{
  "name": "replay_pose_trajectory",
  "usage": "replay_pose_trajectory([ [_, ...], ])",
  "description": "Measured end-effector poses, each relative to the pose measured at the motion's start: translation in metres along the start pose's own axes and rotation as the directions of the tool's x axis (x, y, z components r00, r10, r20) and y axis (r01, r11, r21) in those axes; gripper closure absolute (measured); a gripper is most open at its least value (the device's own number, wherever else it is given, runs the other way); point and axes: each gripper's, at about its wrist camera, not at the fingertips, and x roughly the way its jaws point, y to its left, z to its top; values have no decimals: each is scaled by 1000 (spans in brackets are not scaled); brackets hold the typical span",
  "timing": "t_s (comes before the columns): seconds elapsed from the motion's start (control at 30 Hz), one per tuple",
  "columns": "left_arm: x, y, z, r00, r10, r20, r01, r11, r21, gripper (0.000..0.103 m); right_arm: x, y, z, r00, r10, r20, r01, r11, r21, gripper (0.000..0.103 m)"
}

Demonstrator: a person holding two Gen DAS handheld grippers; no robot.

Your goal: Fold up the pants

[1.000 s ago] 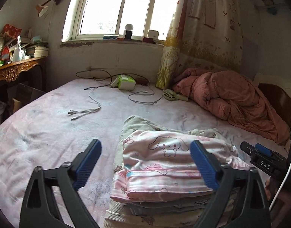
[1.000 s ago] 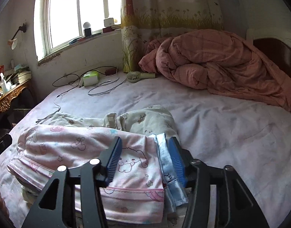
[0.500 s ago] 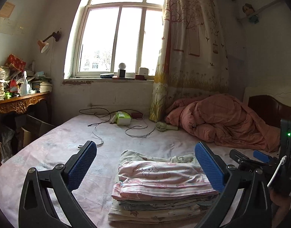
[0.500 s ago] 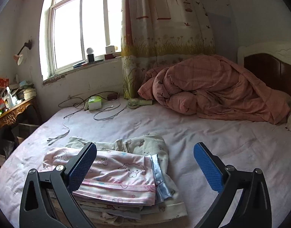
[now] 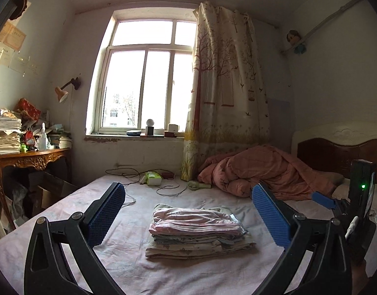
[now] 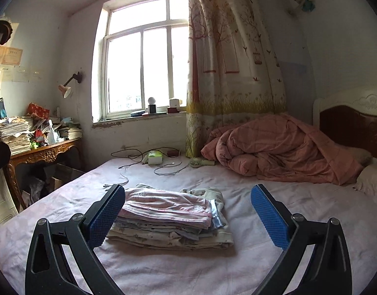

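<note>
A neat stack of folded clothes lies on the bed, topped by folded pink cartoon-print pants, also in the right wrist view. My left gripper is open and empty, held back from and above the stack. My right gripper is open and empty too, a little nearer to the stack. The right gripper's body shows at the right edge of the left wrist view.
The bed has a pale pink sheet. A bunched pink quilt lies by the headboard. Cables, a tissue pack and a small hand fan lie near the window wall. A cluttered wooden desk stands at left.
The right gripper has opened and let go of the pants. Both grippers have pulled back and up from the stack, which now looks smaller and farther away.
</note>
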Motion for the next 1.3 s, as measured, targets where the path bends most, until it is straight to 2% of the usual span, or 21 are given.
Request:
replay_pose_trajectory([
  [0.1, -21, -4, -8, 999, -24, -38, 26, 999, 45, 0, -37, -1, -20, 999, -35, 33, 36, 999, -1, 1],
  [0.23, -54, -1, -29, 997, 3, -73, 0, 999, 44, 0, -70, -9, -47, 998, 1, -69, -1, 1000, -1, 1],
  [0.37, -83, 5, -73, 994, 22, -108, -22, 1000, 4, 0, -99, -18, -79, 994, -12, -104, 12, 1000, -6, 1],
  [0.5, -94, 10, -119, 990, 30, -140, -35, 999, -30, 0, -117, -27, -114, 994, -6, -111, 9, 1000, 26, 1],
  [0.6, -90, 13, -141, 987, 43, -157, -54, 997, -64, 0, -122, -26, -136, 994, -16, -109, 15, 1000, -4, 1],
  [0.7, -79, 10, -156, 982, 6, -189, -21, 997, -78, 0, -116, -22, -152, 994, -4, -113, -1, 999, -39, 1],
  [0.8, -63, 3, -176, 970, -9, -244, -9, 997, -72, 0, -110, -19, -167, 991, 8, -131, -14, 999, -44, 1],
  [0.87, -55, -3, -193, 957, -5, -290, -16, 997, -69, 0, -103, -19, -171, 987, -6, -160, -3, 999, -51, 1],
  [0.93, -47, -9, -205, 936, 34, -349, -49, 998, -33, 0, -97, -19, -174, 982, -12, -188, 2, 999, -52, 1],
  [1.0, -41, -10, -209, 923, 28, -383, -45, 998, -34, 0, -93, -19, -177, 977, -32, -210, 20, 998, -57, 1],
  [1.17, -49, -11, -206, 928, 59, -368, -74, 997, -26, 0, -90, -15, -179, 975, -29, -221, 13, 997, -74, 1],
  [1.3, -50, -14, -205, 925, 51, -376, -61, 998, -15, 0, -87, -16, -180, 970, -8, -242, -7, 998, -60, 1],
])
